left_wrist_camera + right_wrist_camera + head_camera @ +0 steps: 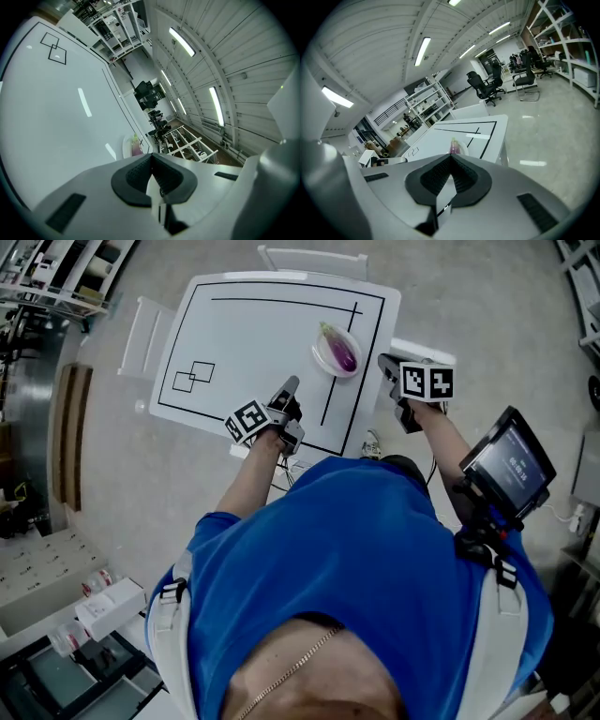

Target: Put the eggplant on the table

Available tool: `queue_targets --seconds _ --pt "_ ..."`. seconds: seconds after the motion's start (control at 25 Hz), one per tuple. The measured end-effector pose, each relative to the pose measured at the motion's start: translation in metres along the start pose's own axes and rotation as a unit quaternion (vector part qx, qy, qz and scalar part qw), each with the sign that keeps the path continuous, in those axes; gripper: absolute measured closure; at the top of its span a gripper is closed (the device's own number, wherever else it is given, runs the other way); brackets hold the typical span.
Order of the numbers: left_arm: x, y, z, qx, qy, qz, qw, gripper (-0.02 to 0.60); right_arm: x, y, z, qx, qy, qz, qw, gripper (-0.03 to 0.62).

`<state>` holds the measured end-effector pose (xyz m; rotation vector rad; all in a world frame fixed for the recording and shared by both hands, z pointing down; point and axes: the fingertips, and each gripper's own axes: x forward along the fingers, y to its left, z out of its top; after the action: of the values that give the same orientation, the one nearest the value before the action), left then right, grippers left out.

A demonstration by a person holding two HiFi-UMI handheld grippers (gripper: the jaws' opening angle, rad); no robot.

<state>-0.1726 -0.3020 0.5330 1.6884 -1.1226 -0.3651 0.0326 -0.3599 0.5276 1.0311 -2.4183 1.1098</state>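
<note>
A purple eggplant [343, 353] with a green stem lies in a shallow white plate [323, 359] on the right part of the white table [253, 343]. My left gripper [290, 388] hovers over the table's near edge, left of the plate, its jaws closed on nothing. My right gripper [385, 363] is held just past the table's right edge, beside the plate, jaws also closed and empty. In the left gripper view the eggplant [136, 147] shows small beyond the closed pads [136, 174]. The right gripper view shows the eggplant [454, 146] just above its pads [461, 178].
Black lines mark the table: a border, a vertical line [339, 367] right of the plate and two overlapping squares [193, 377] at the left. White chairs [141, 334] stand around the table. A screen device [511, 463] sits on the person's right forearm. Shelving [52, 277] stands far left.
</note>
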Motion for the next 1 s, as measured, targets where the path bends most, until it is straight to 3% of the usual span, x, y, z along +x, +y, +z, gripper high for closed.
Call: queue_targets --seconds 0.4,0.76,1.0 --pt "-0.002 -0.039 -0.015 0.038 0.023 -0.039 0.9982 0.574 -0.058 0.024 -0.028 0.032 -0.053 -0.011 0.998 0.592" --pt "-0.027 -0.05 -0.037 0.052 0.045 -0.055 0.9961 0.574 -0.084 0.059 -0.063 0.045 -0.066 -0.022 0.997 0.592" --pt "-0.024 -0.052 -0.039 0.053 0.046 -0.061 0.9957 0.574 -0.087 0.061 -0.065 0.042 -0.068 -0.025 0.997 0.592"
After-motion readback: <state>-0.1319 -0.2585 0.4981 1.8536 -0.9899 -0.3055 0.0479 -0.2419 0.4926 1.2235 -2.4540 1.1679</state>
